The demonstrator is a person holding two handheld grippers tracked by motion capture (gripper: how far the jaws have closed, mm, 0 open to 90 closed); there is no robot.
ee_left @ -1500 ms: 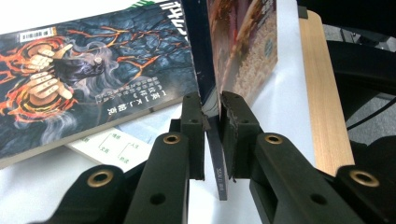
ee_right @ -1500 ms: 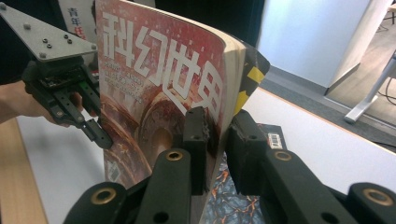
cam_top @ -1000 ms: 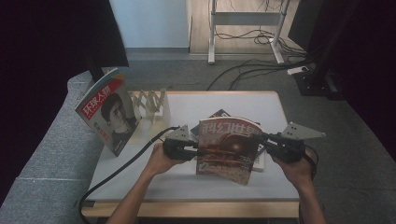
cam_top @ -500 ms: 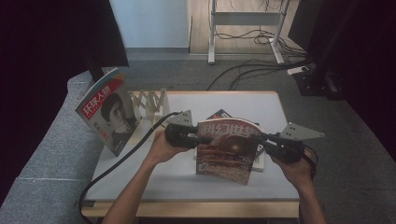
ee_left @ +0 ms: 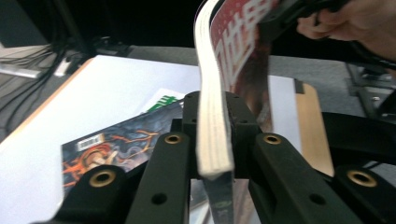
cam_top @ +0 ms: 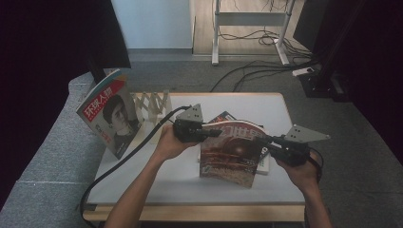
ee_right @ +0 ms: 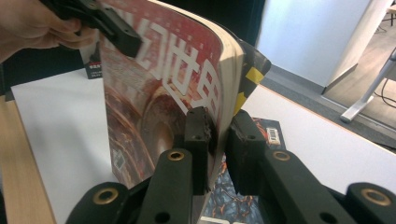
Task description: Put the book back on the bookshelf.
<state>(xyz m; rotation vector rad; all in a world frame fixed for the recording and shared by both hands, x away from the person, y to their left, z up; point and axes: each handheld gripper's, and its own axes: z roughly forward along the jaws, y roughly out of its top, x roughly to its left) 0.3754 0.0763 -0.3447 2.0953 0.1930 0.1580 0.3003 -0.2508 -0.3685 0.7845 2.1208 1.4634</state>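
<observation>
High cam overhead; gripper cams close, prob. facing.

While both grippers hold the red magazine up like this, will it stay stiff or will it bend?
The red magazine will probably bend: its top edge already curves between the left gripper and the right gripper. It looks fairly thick, so it may sag slowly rather than flop. Its glossy cover might slip if either grip loosens.

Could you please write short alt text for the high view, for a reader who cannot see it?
Two hands hold a red magazine upright over a white table, the left tool and the right tool each clamped on one side edge. More magazines lie beneath it; another magazine stands at the far left corner.
</observation>
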